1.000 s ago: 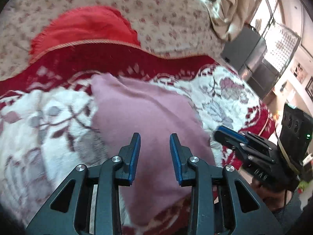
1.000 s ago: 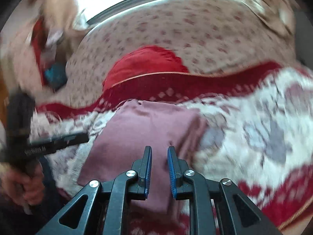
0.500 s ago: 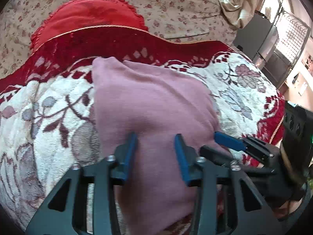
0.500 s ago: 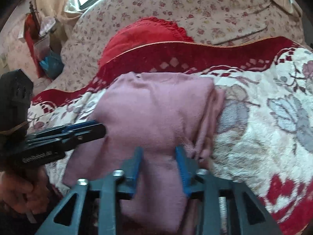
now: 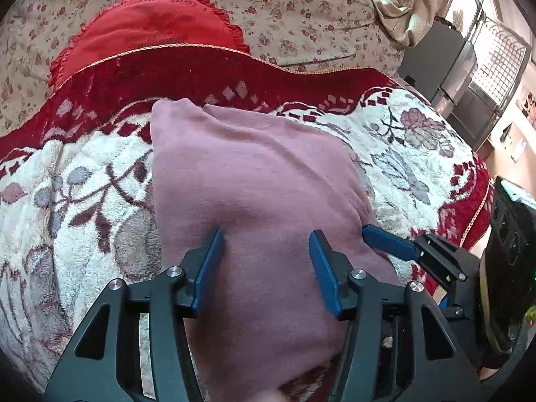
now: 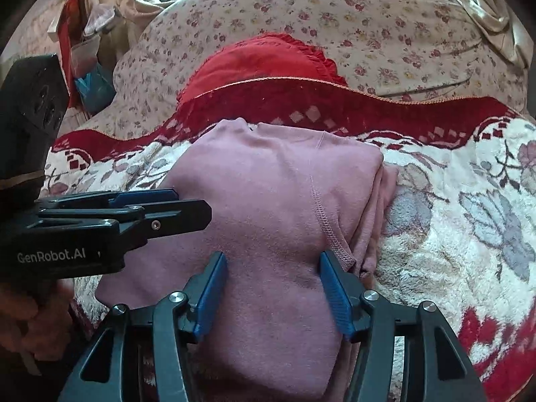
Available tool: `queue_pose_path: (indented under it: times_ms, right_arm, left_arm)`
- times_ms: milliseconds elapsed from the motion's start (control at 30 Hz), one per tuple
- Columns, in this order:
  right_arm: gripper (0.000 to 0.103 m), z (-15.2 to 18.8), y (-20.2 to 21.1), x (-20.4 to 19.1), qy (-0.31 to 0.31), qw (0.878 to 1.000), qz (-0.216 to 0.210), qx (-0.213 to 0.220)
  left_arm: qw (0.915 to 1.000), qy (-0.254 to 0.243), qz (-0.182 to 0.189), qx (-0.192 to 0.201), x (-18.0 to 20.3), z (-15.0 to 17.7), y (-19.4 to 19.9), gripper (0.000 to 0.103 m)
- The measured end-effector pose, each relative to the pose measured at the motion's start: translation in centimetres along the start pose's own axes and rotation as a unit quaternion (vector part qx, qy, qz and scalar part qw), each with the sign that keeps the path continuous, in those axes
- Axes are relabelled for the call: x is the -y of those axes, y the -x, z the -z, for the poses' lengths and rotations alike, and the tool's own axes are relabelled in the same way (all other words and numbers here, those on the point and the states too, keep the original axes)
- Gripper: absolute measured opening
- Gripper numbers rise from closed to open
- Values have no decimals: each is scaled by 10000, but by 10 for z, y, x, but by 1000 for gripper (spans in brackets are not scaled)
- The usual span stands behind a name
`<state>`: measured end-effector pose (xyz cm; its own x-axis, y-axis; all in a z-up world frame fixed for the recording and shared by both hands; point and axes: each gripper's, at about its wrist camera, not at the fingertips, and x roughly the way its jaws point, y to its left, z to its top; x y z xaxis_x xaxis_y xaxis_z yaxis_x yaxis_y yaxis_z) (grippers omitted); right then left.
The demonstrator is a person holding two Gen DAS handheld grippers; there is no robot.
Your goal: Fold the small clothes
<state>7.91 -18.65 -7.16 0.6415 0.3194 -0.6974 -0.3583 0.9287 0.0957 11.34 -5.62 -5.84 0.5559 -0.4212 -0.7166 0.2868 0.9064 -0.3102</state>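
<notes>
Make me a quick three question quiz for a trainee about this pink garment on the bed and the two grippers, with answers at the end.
1. True or false: the left gripper is clamped on the pink garment.
2. What lies directly under the garment? A) bare wooden table B) the floral red-and-white blanket C) a metal tray
3. Fill in: behind the blanket's dark red border sits a red ____.

Key:
1. False. Its fingers stand apart over the cloth, having just been opening, as have those of the right gripper.
2. B
3. cushion
</notes>
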Motion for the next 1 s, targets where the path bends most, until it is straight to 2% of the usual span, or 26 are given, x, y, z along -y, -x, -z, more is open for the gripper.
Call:
queue_pose_path:
  times_ms: [67,133,167,200,233,300,367,433,567,767,1000]
  right_arm:
    - [54,-3,12,0,43,9999,61,128]
    - [54,-4,28,0,40,9994,175,294]
    - [54,-3,40,1,-4,9988,292,393]
    - [54,-1,47,2,-75,9982,380,455]
    - [54,3,56,2,-178,9973,489,509]
    - [54,16,71,2,-390,9946,802,540]
    - [54,34,83,1,-631,9921,922,567]
    - [54,47,90,1,-877,9902,963,506]
    - [54,58,95,-1,-1042,9886,990,441]
    - [54,58,96,-5,-921,9878,1150,504]
    - [54,57,94,-10,-834,9888,1127,511]
  left_arm:
    - [9997,95,68,205,0,0,18,53]
    - [9991,-141,-55,391,6,2,36,54]
    - [9982,-310,-160,488,10,5,45,59]
    - [9966,-502,-305,582,15,8,57,76]
    - [9955,-589,-357,645,18,12,63,88]
    - [9929,-732,-393,854,23,23,79,90]
    - [9930,-753,-280,863,26,33,87,93]
    - [9944,-649,-169,817,28,40,89,102]
    - [9981,-358,-125,493,32,46,78,102]
    - [9957,-424,-814,137,42,51,75,102]
    - [9947,-330,-972,-75,36,52,73,102]
